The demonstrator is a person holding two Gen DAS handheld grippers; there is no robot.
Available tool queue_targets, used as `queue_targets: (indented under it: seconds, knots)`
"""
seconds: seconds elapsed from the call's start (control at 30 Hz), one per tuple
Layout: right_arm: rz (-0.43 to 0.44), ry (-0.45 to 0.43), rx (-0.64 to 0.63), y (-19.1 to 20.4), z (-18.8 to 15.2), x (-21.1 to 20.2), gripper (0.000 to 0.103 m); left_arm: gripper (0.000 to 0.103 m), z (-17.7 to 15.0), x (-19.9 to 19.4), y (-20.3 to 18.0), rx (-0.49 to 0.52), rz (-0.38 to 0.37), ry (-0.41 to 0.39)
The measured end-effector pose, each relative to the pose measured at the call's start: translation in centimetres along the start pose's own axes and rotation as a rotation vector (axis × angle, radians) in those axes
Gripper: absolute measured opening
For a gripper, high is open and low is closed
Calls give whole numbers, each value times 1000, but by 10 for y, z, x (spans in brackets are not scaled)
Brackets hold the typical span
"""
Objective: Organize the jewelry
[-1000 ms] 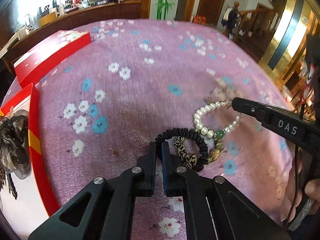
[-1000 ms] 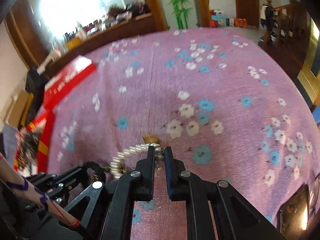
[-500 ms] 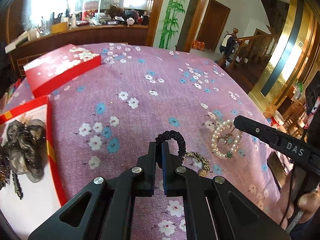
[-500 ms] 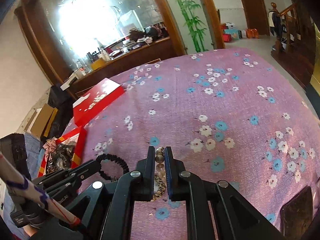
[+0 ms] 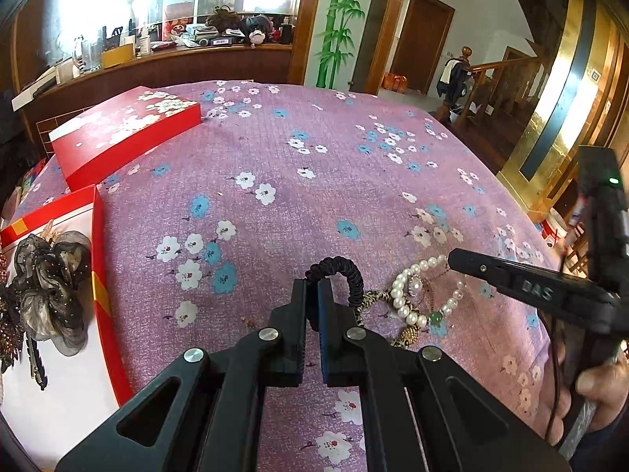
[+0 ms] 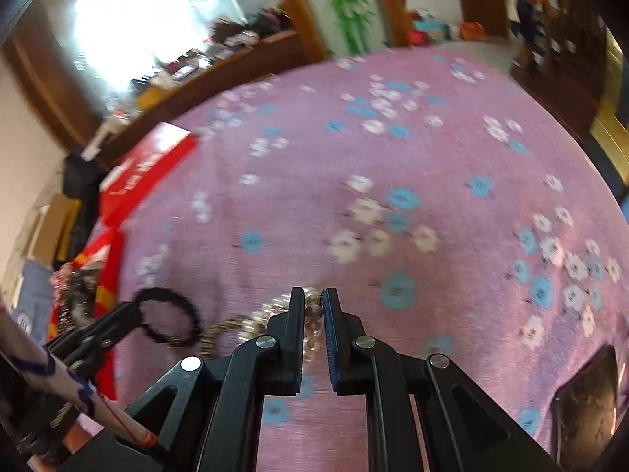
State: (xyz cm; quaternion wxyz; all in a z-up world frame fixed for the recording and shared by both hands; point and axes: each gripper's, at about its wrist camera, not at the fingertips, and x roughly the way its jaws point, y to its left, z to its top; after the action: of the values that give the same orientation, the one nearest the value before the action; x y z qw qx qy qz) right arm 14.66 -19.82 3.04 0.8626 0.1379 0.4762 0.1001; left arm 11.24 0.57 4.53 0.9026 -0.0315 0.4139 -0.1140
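Note:
My left gripper (image 5: 313, 289) is shut on a black scrunchie (image 5: 346, 275) and holds it just above the purple flowered cloth (image 5: 314, 157). A leopard-print hair tie (image 5: 377, 301) hangs tangled with it. My right gripper (image 6: 313, 299) is shut on a pearl bracelet (image 5: 412, 299) with a green bead; its arm enters the left wrist view (image 5: 511, 279) from the right. The bracelet (image 6: 275, 310) is blurred in the right wrist view. The scrunchie also shows there (image 6: 169, 318).
An open red box (image 5: 100, 275) with a white inside stands at the left and holds a dark gauze hair bow (image 5: 51, 275). Its red flowered lid (image 5: 125, 129) lies at the back left. A wooden counter runs behind the table.
Both grippers lifted the jewelry off the cloth half a second ago and have now come back down closer to it. The right wrist view swung and blurred.

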Motion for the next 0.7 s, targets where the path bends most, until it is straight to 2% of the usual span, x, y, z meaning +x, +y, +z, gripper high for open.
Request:
queue_targets:
  seconds: [0.1, 0.17, 0.23, 0.33, 0.57, 0.6, 0.67, 0.7]
  knots:
    - [-23, 6, 37, -12, 3, -1, 11, 5, 0, 0, -1, 4, -2, 1]
    - [-42, 0, 43, -17, 3, -3, 16, 5, -1, 1, -1, 4, 0, 4]
    - [-45, 7, 51, -20, 3, -5, 28, 5, -1, 2, 1, 0, 0, 6]
    - [-38, 35, 55, -20, 0, -4, 28, 5, -1, 1, 2, -2, 0, 3]
    - [-87, 114, -21, -6, -14, 9, 28, 5, 0, 2, 2, -2, 1, 7]
    - [-101, 121, -36, -3, -15, 12, 27, 5, 0, 2, 2, -2, 0, 7]
    - [-142, 101, -75, 2, -18, 12, 14, 5, 0, 2, 2, -2, 0, 8]
    - [-136, 96, -85, 3, -19, 11, 8, 5, 0, 2, 2, -2, 0, 8]
